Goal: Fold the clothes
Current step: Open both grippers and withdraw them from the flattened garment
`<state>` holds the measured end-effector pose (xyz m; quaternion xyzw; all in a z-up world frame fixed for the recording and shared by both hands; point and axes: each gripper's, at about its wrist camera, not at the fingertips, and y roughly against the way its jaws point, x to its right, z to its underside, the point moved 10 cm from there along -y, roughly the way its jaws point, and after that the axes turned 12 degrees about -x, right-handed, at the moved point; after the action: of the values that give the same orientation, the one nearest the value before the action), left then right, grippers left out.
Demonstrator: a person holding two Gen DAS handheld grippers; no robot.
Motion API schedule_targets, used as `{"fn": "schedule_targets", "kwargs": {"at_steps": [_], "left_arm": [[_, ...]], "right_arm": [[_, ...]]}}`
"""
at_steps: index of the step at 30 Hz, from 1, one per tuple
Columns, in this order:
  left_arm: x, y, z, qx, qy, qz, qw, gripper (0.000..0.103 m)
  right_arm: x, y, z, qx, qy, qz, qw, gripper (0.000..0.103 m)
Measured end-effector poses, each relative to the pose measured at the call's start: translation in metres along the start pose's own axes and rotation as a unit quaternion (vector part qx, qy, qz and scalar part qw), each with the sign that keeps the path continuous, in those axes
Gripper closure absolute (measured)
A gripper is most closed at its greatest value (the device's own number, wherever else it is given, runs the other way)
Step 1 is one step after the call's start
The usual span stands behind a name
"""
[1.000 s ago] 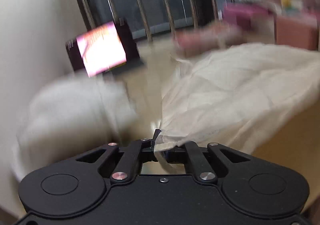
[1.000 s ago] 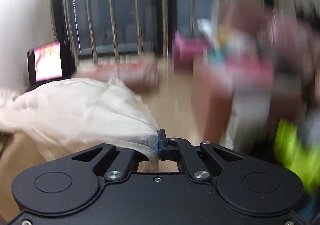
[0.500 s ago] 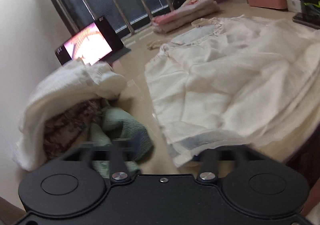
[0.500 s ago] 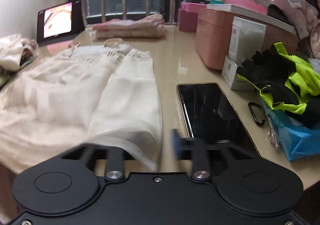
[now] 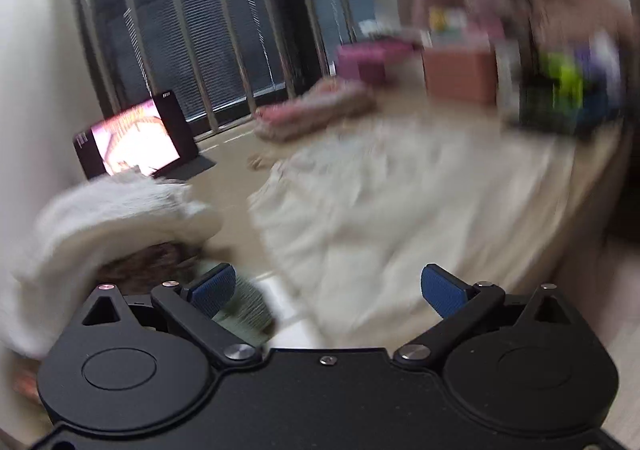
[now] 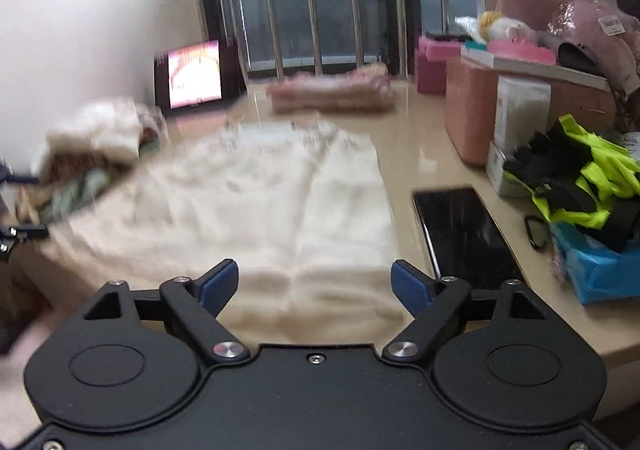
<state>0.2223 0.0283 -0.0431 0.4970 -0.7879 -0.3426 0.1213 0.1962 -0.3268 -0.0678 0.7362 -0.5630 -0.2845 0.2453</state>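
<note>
Cream garment [image 6: 280, 201] beyond open tongs [image 6: 316, 286]

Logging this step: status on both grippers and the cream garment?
Left gripper open, empty. Right gripper open, empty. Cream garment spread flat on table, unfolded. Phone lies beside its right edge.

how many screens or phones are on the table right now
2: a lit tablet propped at the far left by the window, and a dark phone lying flat right of the cream garment. Others may be hidden among the clutter.
</note>
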Motion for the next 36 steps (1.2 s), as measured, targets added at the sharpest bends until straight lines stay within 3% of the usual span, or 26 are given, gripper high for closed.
{"fn": "schedule_targets", "kwargs": {"at_steps": [1,3,4,5,8,9,16,22,29,34,36], "left_arm": [[-0.002,-0.006,-0.006,0.000,0.032,0.010,0.9994,0.003],[-0.004,-0.025,-0.011,-0.014,0.076,-0.002,0.9970,0.015],[-0.005,-0.037,-0.009,-0.032,0.089,-0.021,0.9953,0.021],[-0.007,-0.049,-0.006,-0.049,0.101,-0.039,0.9929,0.035],[-0.003,-0.076,0.009,-0.094,0.118,-0.053,0.9871,0.066],[-0.001,-0.083,0.014,-0.107,0.119,-0.057,0.9854,0.069],[-0.011,-0.098,0.004,-0.105,0.093,-0.116,0.9833,0.069],[-0.023,-0.110,-0.005,-0.099,0.099,-0.138,0.9805,0.069],[-0.019,-0.116,-0.011,-0.096,0.066,-0.166,0.9792,0.069],[-0.024,-0.123,-0.017,-0.100,0.075,-0.165,0.9784,0.069],[-0.027,-0.122,-0.017,-0.105,0.086,-0.162,0.9774,0.067]], "right_arm": [[0.000,-0.007,-0.004,0.002,-0.006,0.001,1.000,0.040],[0.000,-0.025,-0.011,0.002,-0.021,0.009,1.000,0.076],[0.001,-0.034,-0.013,0.000,-0.029,0.016,0.999,0.078],[0.001,-0.043,-0.014,-0.001,-0.037,0.024,0.999,0.078],[-0.001,-0.064,-0.009,-0.012,-0.056,0.038,0.998,0.078],[-0.003,-0.070,-0.005,-0.020,-0.058,0.040,0.997,0.078],[-0.005,-0.082,0.001,-0.028,-0.035,0.072,0.996,0.079],[-0.001,-0.095,-0.009,-0.020,-0.045,0.088,0.995,0.078],[-0.008,-0.093,-0.004,-0.011,-0.046,0.098,0.994,0.077],[-0.012,-0.091,-0.002,-0.009,-0.048,0.096,0.994,0.076],[-0.013,-0.090,-0.003,-0.008,-0.057,0.080,0.995,0.060]]}}
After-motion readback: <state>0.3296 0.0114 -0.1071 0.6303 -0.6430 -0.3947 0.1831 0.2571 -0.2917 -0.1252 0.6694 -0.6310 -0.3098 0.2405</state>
